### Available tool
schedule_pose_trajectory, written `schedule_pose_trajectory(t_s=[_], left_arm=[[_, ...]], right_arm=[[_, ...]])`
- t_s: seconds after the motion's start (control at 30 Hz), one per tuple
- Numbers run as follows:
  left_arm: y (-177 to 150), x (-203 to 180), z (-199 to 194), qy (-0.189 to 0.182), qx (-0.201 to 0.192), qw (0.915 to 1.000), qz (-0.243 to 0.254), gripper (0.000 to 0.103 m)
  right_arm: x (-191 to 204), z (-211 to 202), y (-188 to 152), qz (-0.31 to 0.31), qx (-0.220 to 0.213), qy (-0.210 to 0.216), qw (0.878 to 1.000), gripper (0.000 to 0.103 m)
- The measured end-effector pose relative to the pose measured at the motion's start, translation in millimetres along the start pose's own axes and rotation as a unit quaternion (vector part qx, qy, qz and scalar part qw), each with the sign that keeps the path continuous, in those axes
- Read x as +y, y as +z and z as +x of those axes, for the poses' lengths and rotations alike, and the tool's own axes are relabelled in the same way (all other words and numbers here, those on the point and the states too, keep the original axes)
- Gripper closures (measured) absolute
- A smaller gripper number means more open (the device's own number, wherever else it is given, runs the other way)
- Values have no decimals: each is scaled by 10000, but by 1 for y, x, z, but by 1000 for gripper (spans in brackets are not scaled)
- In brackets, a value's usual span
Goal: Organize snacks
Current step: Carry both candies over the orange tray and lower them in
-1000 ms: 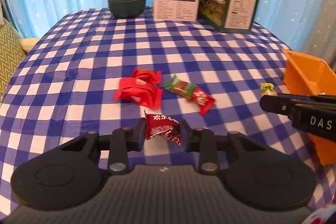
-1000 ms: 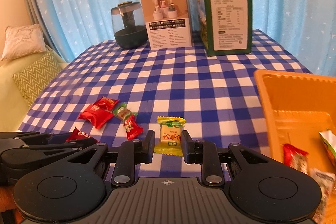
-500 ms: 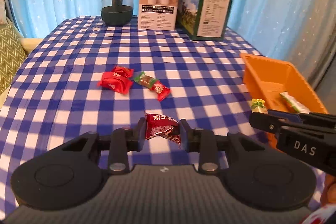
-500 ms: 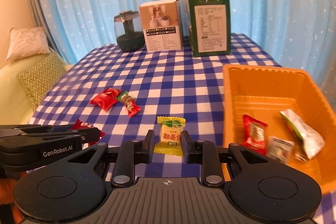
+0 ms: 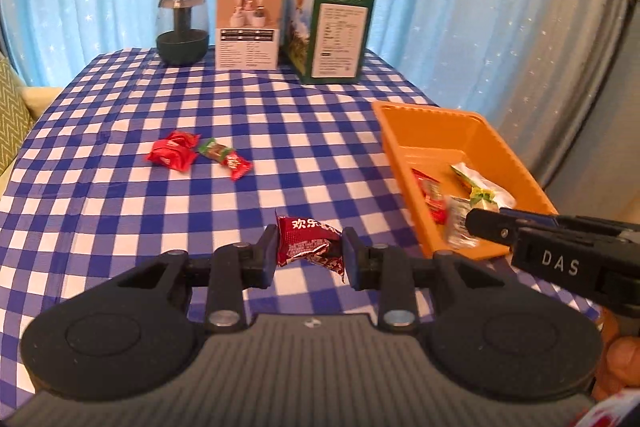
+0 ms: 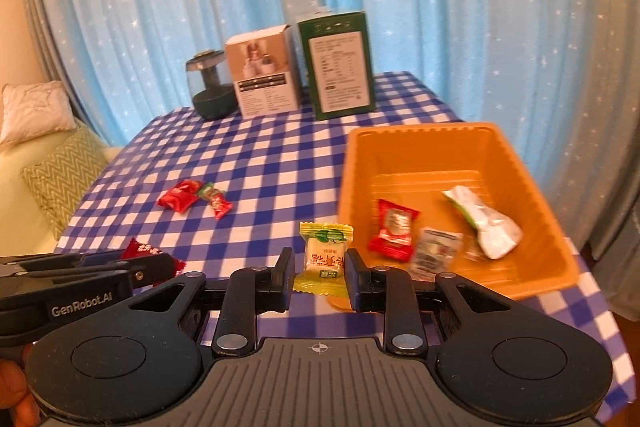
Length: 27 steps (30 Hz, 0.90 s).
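well, left wrist view: left gripper [image 5: 309, 253] clamps a dark red candy [image 5: 310, 243]; two red snacks [image 5: 173, 155] and a green-red sweet [image 5: 225, 159] lie far left on the checked cloth [image 5: 280, 131]; orange tray [image 5: 404, 147] right.
right wrist view: right gripper [image 6: 319, 278] pinches a yellow candy [image 6: 324, 259] near the tray's left wall; only here, a red packet [image 6: 394, 231] and white wrapper [image 6: 486, 223] show whole inside; boxes [image 6: 340, 67] far.
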<state>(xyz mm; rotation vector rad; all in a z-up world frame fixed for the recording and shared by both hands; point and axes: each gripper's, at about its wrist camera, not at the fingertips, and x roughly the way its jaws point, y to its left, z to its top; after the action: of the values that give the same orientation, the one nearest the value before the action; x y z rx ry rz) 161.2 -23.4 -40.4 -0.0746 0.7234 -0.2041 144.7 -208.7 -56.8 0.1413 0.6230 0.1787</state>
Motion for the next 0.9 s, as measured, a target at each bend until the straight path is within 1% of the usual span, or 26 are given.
schedule_pose_trajectory(t_s=[0.37, 0.57, 0.9], left_arm=[[0, -42, -14, -220, -49, 9991, 356, 73], [2, -61, -15, -340, -65, 9980, 531, 73], [14, -91, -2, -543, -41, 9955, 770, 73]], right_arm=[[-34, -37, -1, 246, -122, -296, 9992, 76], [-49, -46, 0, 400, -158, -425, 9982, 76], [-76, -53, 7, 626, -231, -632, 9958, 76]])
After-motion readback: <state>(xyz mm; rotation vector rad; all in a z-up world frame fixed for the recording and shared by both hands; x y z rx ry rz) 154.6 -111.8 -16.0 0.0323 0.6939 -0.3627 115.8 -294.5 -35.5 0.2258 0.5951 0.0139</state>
